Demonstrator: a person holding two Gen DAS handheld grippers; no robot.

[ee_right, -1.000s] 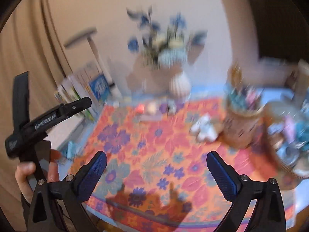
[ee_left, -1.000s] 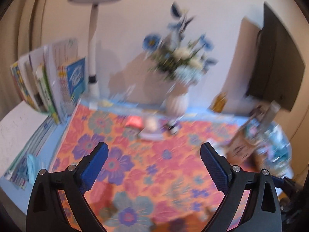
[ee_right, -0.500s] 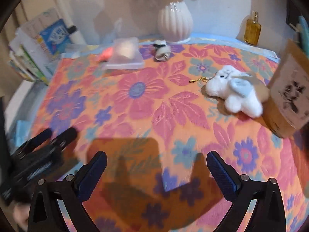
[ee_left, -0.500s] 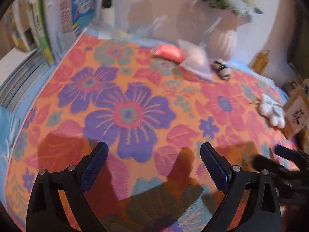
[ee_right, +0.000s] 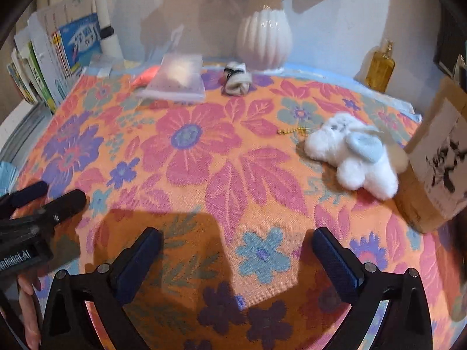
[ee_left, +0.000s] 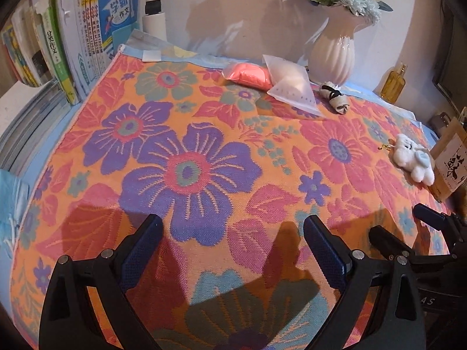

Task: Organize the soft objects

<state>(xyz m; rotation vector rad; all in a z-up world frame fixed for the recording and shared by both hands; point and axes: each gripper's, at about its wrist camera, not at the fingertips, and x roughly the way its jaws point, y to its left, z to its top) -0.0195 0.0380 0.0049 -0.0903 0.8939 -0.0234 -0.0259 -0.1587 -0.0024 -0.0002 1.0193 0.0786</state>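
Observation:
A white plush toy with a blue ear and a gold chain lies on the flowered cloth at the right; it also shows in the left wrist view. A translucent pouch, a pink soft packet and a rolled sock bundle lie at the back. My left gripper is open and empty over the cloth's near part. My right gripper is open and empty, well short of the plush.
A white ribbed vase with flowers stands at the back. A yellow bottle stands right of it. A cardboard box sits beside the plush. Books stand at the left edge by a lamp post.
Both grippers have tilted down and moved closer over the cloth. The wall and lamp left the view and the soft objects came into clear sight. Both stayed open.

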